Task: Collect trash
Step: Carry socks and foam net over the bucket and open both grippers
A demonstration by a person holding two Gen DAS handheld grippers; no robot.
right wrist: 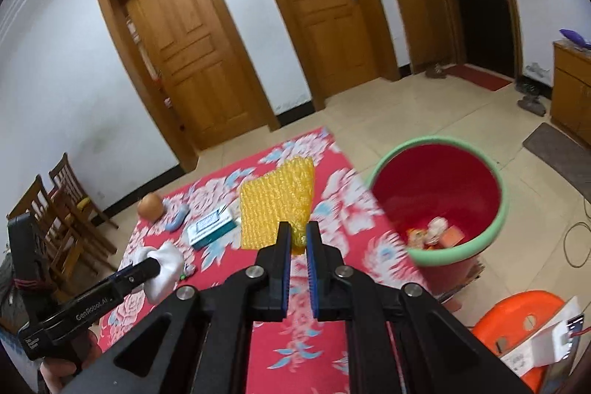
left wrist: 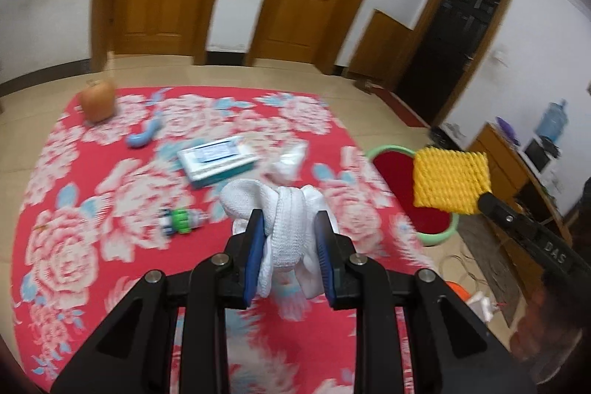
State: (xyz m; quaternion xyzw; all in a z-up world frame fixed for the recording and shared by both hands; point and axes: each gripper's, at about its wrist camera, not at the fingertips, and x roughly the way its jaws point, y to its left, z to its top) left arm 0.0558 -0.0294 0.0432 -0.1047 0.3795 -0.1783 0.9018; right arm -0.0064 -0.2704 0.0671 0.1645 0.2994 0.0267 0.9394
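Note:
My left gripper (left wrist: 290,220) is shut on a bunch of white foam netting (left wrist: 288,228), held above the red floral cloth (left wrist: 110,209); it also shows in the right wrist view (right wrist: 162,264). My right gripper (right wrist: 295,231) is shut on a yellow foam net sheet (right wrist: 275,202), held up left of the red bin with a green rim (right wrist: 439,194); the sheet also shows in the left wrist view (left wrist: 448,181). The bin (left wrist: 417,209) holds some trash (right wrist: 436,231). A crumpled clear plastic bag (left wrist: 290,161) and a small green-capped bottle (left wrist: 181,220) lie on the cloth.
On the cloth lie a teal and white box (left wrist: 218,163), a blue curved object (left wrist: 144,135) and an orange gourd (left wrist: 98,100). An orange plastic stool (right wrist: 517,324) stands at right. Wooden chairs (right wrist: 62,209) stand at left, doors behind, a cabinet (right wrist: 572,87) at right.

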